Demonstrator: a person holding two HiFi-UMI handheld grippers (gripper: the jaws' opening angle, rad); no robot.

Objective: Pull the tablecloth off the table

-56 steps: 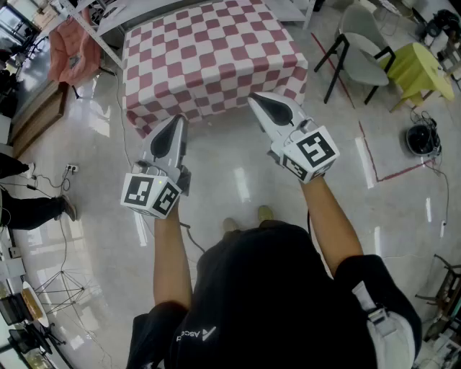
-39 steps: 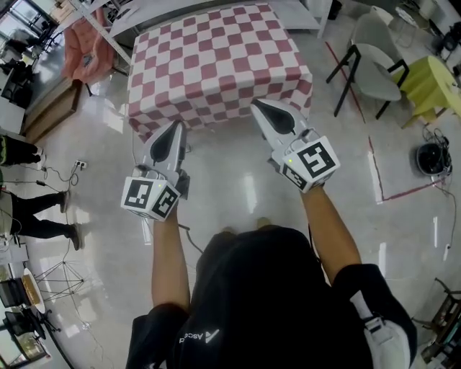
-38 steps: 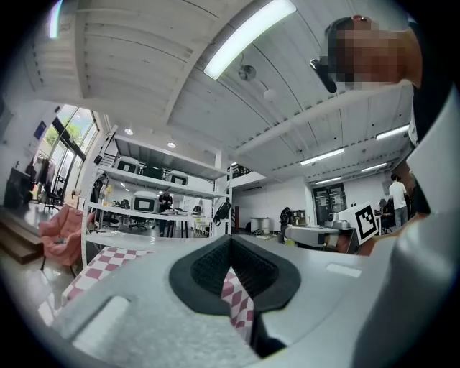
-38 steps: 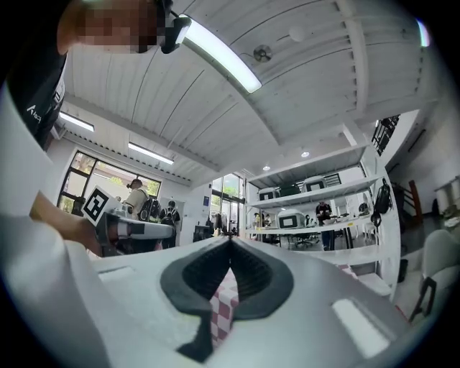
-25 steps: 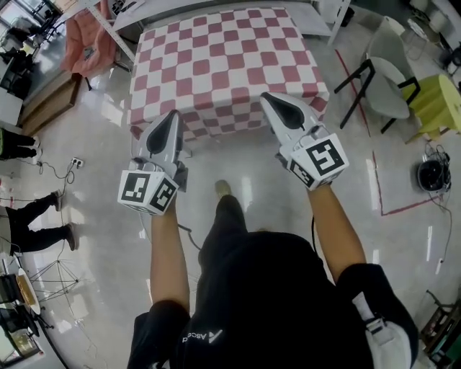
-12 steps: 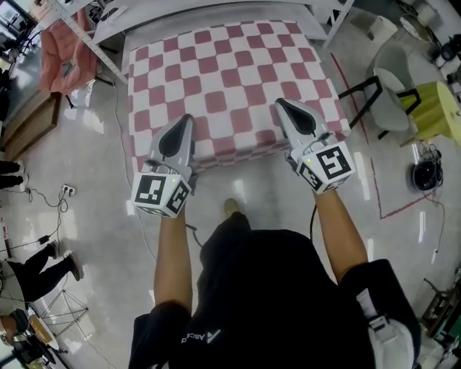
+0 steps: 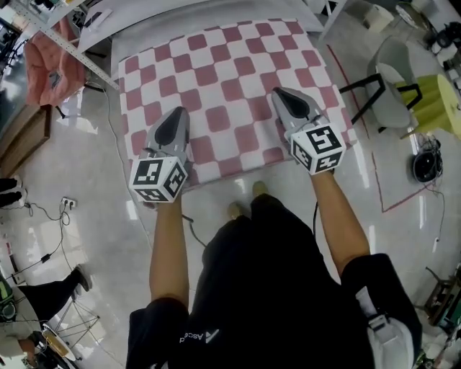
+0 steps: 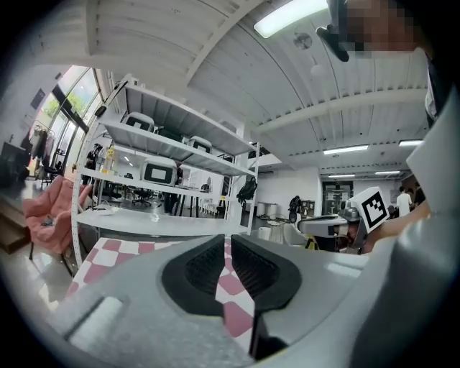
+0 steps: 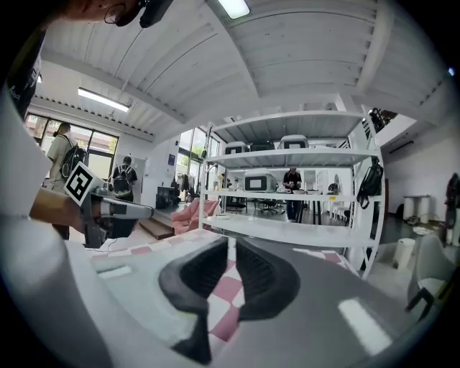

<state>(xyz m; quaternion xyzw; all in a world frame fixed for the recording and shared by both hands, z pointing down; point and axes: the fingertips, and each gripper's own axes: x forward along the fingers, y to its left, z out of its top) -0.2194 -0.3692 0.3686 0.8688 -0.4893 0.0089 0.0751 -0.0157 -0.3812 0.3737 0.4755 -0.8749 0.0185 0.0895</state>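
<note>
A red-and-white checked tablecloth (image 7: 223, 79) covers the table and hangs over its near edge. In the head view both grippers reach over the near part of the cloth. My left gripper (image 7: 178, 112) is above the cloth's near left area, and my right gripper (image 7: 276, 92) is above its near right area. Each is shut with nothing between its jaws. In the left gripper view the left gripper (image 8: 226, 241) points level across the tablecloth (image 8: 108, 253). In the right gripper view the right gripper (image 9: 231, 244) does the same, with the checks of the tablecloth (image 9: 224, 291) showing past its jaws.
A white shelf rack (image 7: 108, 21) stands behind the table. A pink garment (image 7: 50, 65) hangs at the left. A grey chair (image 7: 392, 68), a yellow seat (image 7: 439, 108) and a black round device (image 7: 425, 166) are at the right. Cables (image 7: 43, 216) lie on the floor at the left.
The person has walked up to the table. Both grippers have gone forward from short of the near edge to above the cloth, still shut.
</note>
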